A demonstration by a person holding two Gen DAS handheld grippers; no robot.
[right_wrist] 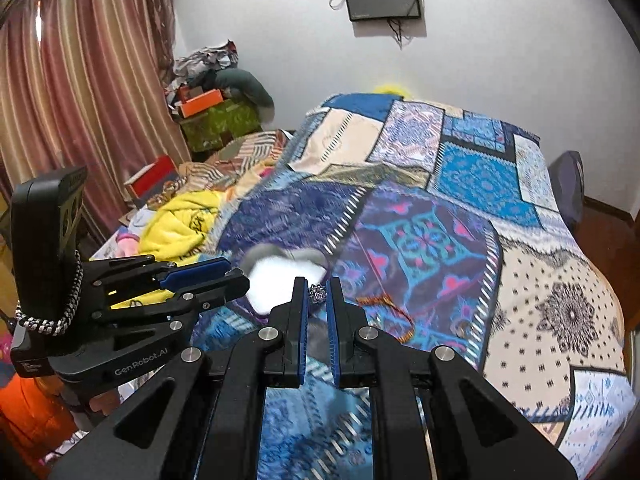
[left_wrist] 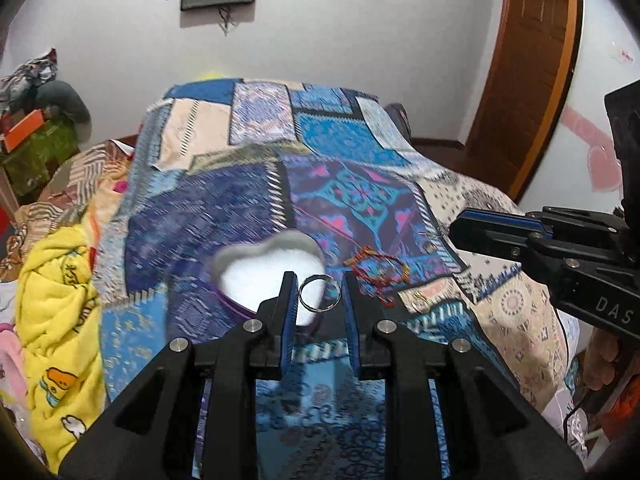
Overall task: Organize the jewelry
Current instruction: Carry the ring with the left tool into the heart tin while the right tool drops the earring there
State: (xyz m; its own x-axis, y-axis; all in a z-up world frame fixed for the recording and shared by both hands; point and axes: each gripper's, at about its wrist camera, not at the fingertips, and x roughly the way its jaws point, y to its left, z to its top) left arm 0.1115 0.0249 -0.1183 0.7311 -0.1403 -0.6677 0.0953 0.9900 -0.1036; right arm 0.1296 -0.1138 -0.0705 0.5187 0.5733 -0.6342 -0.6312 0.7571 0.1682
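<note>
My left gripper (left_wrist: pixel 320 294) clasps a thin silver ring (left_wrist: pixel 320 293) between its blue pads, held just over the near edge of the heart-shaped box (left_wrist: pixel 256 276) with the white lining, which sits on the patchwork bedspread (left_wrist: pixel 248 208). My right gripper (right_wrist: pixel 317 294) pinches a small sparkly silver piece (right_wrist: pixel 318 293), maybe a flower-shaped earring, though blur hides its form. It hovers beside the same box (right_wrist: pixel 280 276). An orange-red cord bracelet (left_wrist: pixel 378 270) lies on the spread just right of the box.
</note>
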